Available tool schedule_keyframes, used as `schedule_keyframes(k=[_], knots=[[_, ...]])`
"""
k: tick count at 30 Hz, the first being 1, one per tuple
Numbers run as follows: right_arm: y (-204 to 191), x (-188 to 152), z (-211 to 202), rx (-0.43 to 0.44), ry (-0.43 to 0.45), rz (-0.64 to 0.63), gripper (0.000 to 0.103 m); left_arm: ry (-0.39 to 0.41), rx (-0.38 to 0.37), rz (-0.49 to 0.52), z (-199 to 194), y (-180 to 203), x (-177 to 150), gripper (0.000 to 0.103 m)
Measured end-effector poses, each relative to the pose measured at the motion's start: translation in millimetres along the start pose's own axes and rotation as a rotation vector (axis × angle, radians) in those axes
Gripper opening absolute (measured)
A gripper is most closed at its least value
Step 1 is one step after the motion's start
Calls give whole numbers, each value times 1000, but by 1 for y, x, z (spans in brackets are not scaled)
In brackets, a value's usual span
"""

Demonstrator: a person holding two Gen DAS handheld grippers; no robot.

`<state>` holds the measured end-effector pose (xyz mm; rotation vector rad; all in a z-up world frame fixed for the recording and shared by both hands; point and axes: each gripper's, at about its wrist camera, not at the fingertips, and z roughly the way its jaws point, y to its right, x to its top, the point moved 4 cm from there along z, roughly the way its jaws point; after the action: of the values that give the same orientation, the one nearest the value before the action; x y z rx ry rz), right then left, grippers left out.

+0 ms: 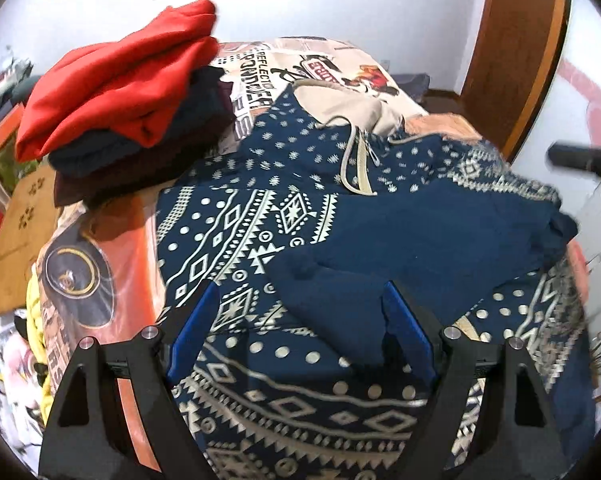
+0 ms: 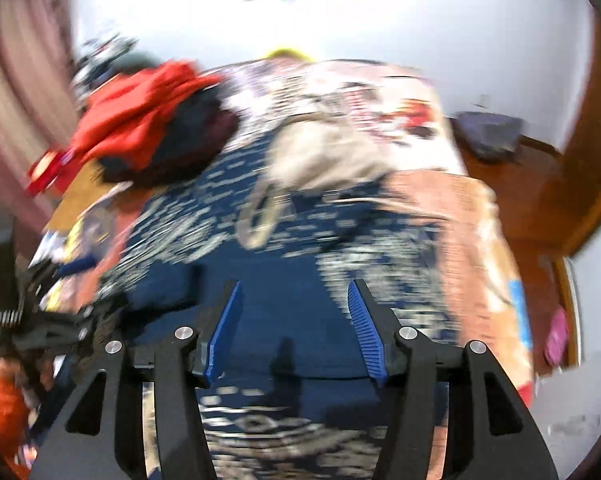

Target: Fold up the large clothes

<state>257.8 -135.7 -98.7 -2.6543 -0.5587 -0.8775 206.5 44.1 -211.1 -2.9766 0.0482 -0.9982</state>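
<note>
A large navy hoodie [image 1: 308,240] with a white geometric print, beige hood lining and a zipper lies spread on the bed, with a plain navy sleeve folded across its middle. My left gripper [image 1: 300,292] is open above its lower part, holding nothing. In the blurred right wrist view the same hoodie [image 2: 292,272] fills the centre, and my right gripper [image 2: 296,292] is open and empty just above the plain navy fabric. Part of the right gripper [image 1: 580,158] shows at the right edge of the left wrist view.
A stack of folded clothes [image 1: 124,108], red on top of dark ones, sits on the bed at the back left. The printed bedspread [image 1: 320,64] lies under everything. A wooden door frame [image 1: 516,60] stands at the right. Clutter lies on the floor at the left.
</note>
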Motion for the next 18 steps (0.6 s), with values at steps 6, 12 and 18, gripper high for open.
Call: schedule_keyframes(k=[6,12,18], knots=[[62,-14,-11,-147,52,162,51,-79,-38,41,32,22,-11,83],[93,-45,8,-135,-24,314,51,-95,-59,-12,45,15,-3,75],[101,-39,1,-103,1,373,51,-59,-138,-93,35,-4,21,18]])
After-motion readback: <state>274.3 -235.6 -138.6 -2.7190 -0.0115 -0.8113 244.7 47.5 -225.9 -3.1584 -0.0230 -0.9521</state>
